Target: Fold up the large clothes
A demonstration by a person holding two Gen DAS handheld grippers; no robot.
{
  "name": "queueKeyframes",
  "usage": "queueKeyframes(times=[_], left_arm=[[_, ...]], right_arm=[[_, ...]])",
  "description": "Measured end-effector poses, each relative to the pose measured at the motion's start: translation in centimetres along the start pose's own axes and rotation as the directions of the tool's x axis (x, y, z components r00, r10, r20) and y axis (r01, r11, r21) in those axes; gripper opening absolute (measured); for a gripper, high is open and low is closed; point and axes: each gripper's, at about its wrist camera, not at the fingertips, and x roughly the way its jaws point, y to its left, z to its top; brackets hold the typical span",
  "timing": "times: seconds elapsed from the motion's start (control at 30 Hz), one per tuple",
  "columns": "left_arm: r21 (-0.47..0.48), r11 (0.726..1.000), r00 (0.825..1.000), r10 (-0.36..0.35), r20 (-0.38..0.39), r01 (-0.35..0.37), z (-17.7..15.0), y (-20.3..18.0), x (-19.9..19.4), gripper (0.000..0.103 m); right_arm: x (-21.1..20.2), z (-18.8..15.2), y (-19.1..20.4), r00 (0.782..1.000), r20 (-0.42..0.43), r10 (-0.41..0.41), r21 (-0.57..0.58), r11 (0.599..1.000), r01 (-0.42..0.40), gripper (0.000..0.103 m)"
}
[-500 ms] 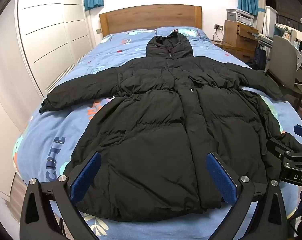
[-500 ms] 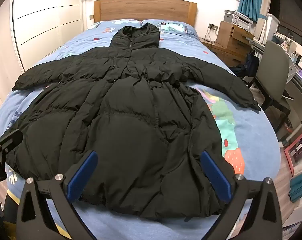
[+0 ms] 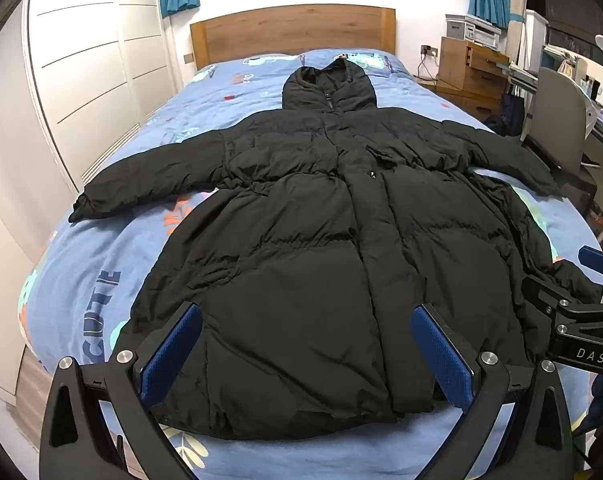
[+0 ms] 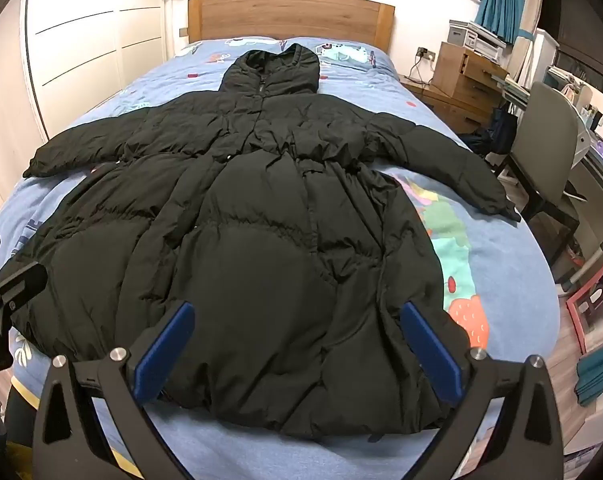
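Plainly, the black puffer coat (image 3: 301, 248) is lying flat and face up on the bed (image 3: 81, 280), with its front closed and nothing folded yet. Its hood (image 3: 328, 86) is pointing toward the wooden headboard (image 3: 293, 32), while both sleeves are stretching out to the sides: the left sleeve (image 3: 149, 184) is reaching toward the white wardrobe (image 3: 89, 80), and the right sleeve (image 4: 445, 164) is reaching toward the bed's edge by the desk chair (image 4: 541, 148). The hem (image 4: 301, 412) is sitting near the foot of the bed, closest to both cameras. Judging from this, the task is only at its start: the coat looks spread and ready, and every fold is still waiting to be made, sleeves inward first, most likely, and then the body.

Both tools are hovering over the hem end, tilted downward toward the coat. The left gripper (image 3: 305, 356) is hanging above the lower left half of the coat with its blue pads (image 3: 169, 354) standing wide apart and nothing between them. The right gripper (image 4: 297, 354) is doing the same over the lower right half, its fingers (image 4: 431, 350) spread fully and gripping nothing. Neither one seems to be touching the fabric, though the fisheye view is making that hard to confirm. Each gripper is showing at the edge of the other's view, so the two are sitting side by side, near each other.
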Motion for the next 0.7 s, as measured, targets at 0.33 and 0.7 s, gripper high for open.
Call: queueKeyframes(times=[0.33, 0.7], left_arm=[[0.005, 1.0, 1.0, 0.0, -0.005, 0.0, -0.08, -0.13, 0.11, 0.103], [0.009, 1.0, 1.0, -0.004, -0.01, 0.004, -0.12, -0.23, 0.26, 0.102]], right_arm=[[0.5, -0.43, -0.22, 1.0, -0.004, 0.0, -0.002, 1.0, 0.0, 0.103], [0.53, -0.41, -0.16, 1.0, -0.006, -0.002, -0.003, 1.0, 0.002, 0.103]])
